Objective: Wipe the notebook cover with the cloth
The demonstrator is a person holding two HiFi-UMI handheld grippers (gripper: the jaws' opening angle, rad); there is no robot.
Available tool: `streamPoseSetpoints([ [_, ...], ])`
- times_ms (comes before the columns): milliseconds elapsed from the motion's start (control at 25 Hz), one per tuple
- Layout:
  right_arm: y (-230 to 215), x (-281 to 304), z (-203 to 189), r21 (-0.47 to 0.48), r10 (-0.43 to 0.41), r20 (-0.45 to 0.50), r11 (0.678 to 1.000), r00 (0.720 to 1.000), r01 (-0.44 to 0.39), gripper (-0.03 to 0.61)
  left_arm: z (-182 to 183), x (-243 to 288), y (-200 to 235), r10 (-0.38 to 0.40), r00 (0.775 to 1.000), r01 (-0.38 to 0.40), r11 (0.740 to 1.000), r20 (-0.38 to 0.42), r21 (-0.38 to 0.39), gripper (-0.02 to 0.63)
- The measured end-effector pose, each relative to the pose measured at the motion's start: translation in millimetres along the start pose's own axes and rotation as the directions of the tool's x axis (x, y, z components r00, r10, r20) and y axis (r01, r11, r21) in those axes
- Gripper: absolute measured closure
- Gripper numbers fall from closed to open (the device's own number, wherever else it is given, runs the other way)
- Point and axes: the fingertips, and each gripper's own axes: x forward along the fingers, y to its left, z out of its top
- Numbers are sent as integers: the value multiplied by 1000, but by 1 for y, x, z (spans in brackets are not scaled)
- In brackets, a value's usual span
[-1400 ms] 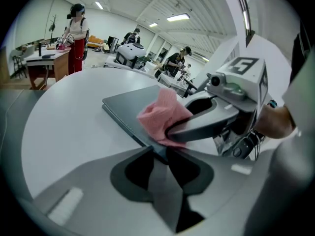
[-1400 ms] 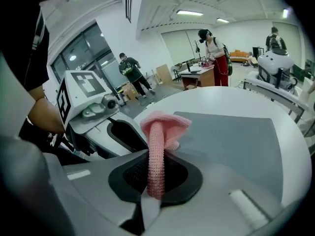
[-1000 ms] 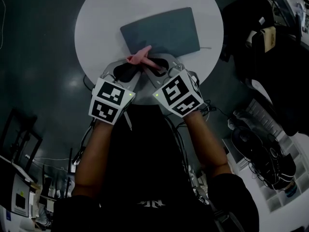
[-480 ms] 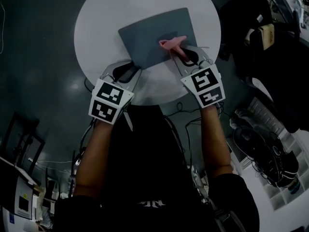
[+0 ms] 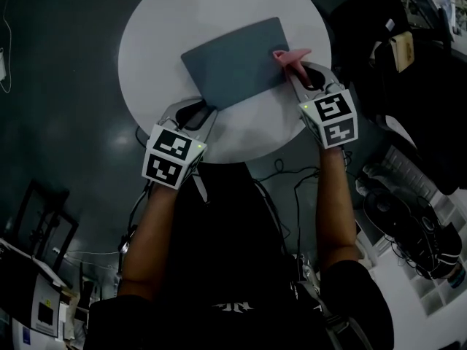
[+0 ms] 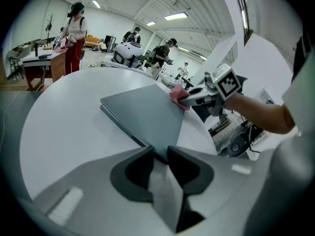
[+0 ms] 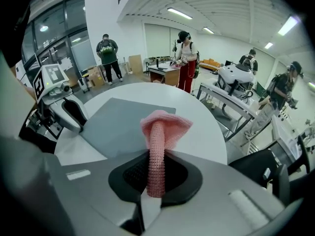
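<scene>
A grey notebook (image 5: 233,60) lies closed on the round white table (image 5: 157,31). My left gripper (image 5: 206,108) stands at the notebook's near left corner, and in the left gripper view that corner (image 6: 160,149) runs in between the jaws, which are shut on it. My right gripper (image 5: 298,68) is shut on a pink cloth (image 5: 290,55), whose bunched end hangs over the notebook's right edge. In the right gripper view the cloth (image 7: 165,124) sticks out past the jaws above the grey cover (image 7: 118,124), with the left gripper (image 7: 69,114) off to the left.
The table's near rim (image 5: 241,152) lies just under both grippers. Dark bags and a chair (image 5: 408,86) stand to the right, with cables (image 5: 292,177) on the floor. Several people (image 7: 108,58) and desks fill the room beyond.
My right gripper has carried the pink cloth across the cover, from beside the left gripper at the near left corner to the right edge. The left gripper has stayed put.
</scene>
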Motion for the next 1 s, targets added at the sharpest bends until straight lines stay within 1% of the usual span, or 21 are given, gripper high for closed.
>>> streamPoseSetpoints([
  [80,-7,-1,-1,9,-26,-8,1000,1000,26,552,0,-1,0,-2,1000,2,1000,-3,1,520],
  [200,-34,-3,-13,40,-102,-54,994,993,104,552,2,1,-2,-6,1000,6,1000,-8,2,520],
  [280,-52,-9,-17,77,-144,-56,986,988,148,552,5,5,-2,-11,1000,11,1000,-13,0,520],
  [360,-60,-17,-15,107,-161,-41,980,986,165,552,5,7,-3,-25,1000,25,1000,-19,-7,520],
  [400,-59,-21,-13,123,-156,-30,980,987,158,552,5,7,-4,-35,999,35,999,-24,-8,520],
  [480,-50,-30,-7,165,-122,10,979,992,119,552,2,5,-8,-51,998,52,998,-46,19,516],
  [560,-40,-38,2,196,-81,62,978,995,67,552,0,5,-9,-54,995,61,995,-89,76,509],
  [640,-31,-45,13,213,-47,111,977,993,22,552,1,5,-7,-56,990,73,989,-126,131,509],
  [720,-18,-52,29,228,-17,162,974,987,-21,552,9,-4,-3,-61,989,84,982,-138,168,509],
  [880,21,-87,71,253,57,264,959,963,-126,552,35,-50,-10,-78,987,105,974,-137,201,509],
  [920,31,-99,82,256,70,295,955,953,-149,552,44,-64,-14,-87,988,114,970,-129,213,511],
  [1000,44,-126,109,266,74,364,947,928,-180,552,69,-90,-22,-110,989,132,956,-99,263,512],
])
